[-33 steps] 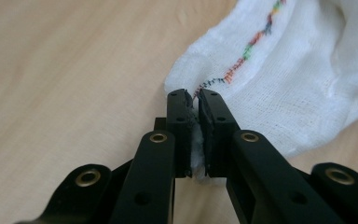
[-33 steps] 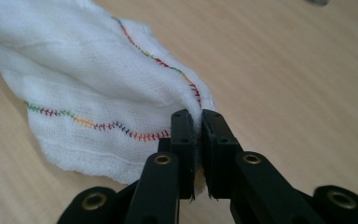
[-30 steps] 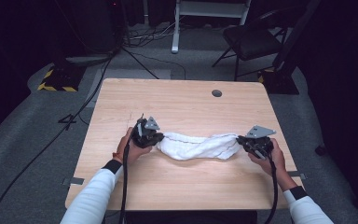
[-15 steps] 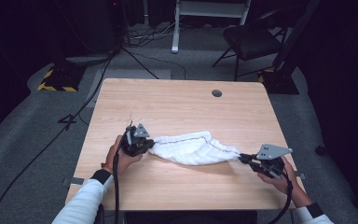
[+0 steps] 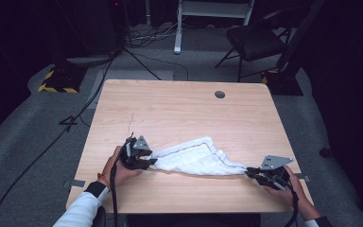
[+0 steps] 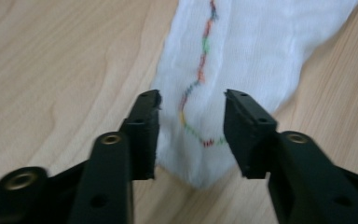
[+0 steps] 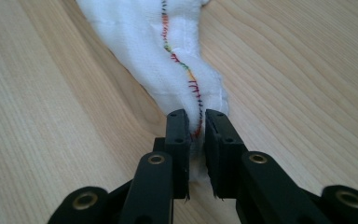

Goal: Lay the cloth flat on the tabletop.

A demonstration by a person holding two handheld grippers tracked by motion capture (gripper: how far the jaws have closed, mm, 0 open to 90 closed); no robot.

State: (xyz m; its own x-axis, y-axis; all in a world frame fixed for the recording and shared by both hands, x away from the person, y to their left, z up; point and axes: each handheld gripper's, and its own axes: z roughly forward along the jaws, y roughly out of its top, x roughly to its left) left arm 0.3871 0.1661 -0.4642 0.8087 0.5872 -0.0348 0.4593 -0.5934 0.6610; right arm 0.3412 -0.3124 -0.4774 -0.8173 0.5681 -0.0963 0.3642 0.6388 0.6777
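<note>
High view, one white cloth [image 5: 196, 160] on surface [image 5: 179, 113], left gripper [image 5: 147, 161] fingers just released, parted around cloth end, right gripper [image 5: 251, 173] fingers easing, still pinching other end.

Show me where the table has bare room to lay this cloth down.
Bare: the far half, between the white cloth and the round hole. Crowded: the near strip, where the left gripper and right gripper flank the cloth.
</note>
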